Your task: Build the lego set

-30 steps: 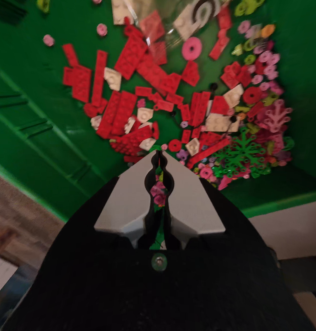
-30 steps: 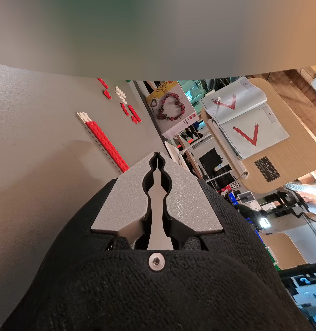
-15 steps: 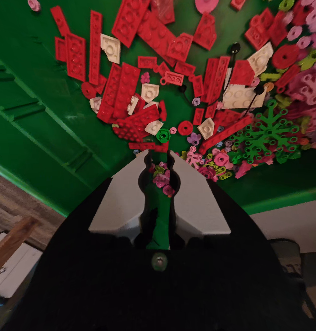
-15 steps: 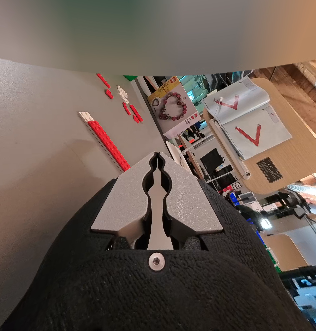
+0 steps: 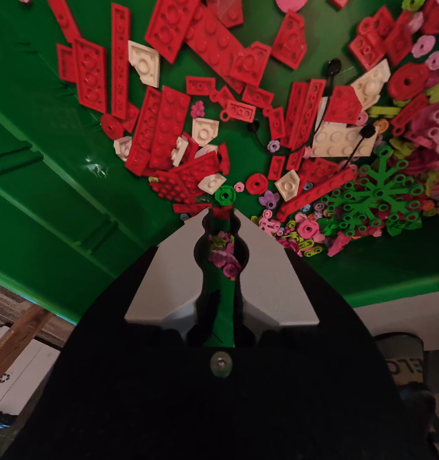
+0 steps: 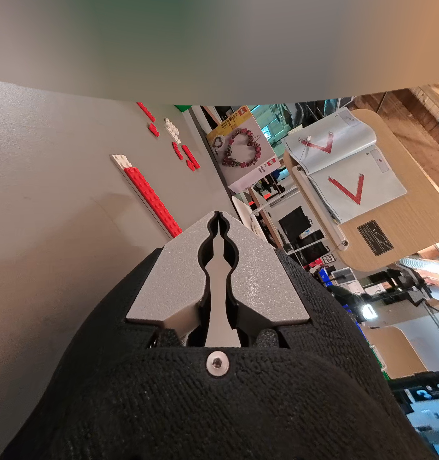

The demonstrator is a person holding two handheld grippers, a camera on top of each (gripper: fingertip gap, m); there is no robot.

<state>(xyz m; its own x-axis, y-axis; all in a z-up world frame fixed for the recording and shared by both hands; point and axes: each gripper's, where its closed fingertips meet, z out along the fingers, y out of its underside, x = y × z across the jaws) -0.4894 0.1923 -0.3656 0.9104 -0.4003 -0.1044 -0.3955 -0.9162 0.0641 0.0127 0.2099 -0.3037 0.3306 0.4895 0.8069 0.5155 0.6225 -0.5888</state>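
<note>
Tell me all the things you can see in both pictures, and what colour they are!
Green plastic tray: one, holds the loose bricks, left wrist view.
Red flat lego plates: many, heaped across the tray.
White lego plates: several, mixed among the red.
Green leafy lego piece: one, tray's right side.
Small pink and lime flower pieces: many, right of the fingertips.
Long red lego strip with white end: one, on the grey table.
Small red and white pieces: a few, farther along the table.
Lego box with heart picture: one, beyond the table.
Open instruction booklet: one, on a wooden stand.
Left hand-held gripper: grey fingers, slightly open, around a small red piece.
Right hand-held gripper: grey fingers, shut, empty.
</note>
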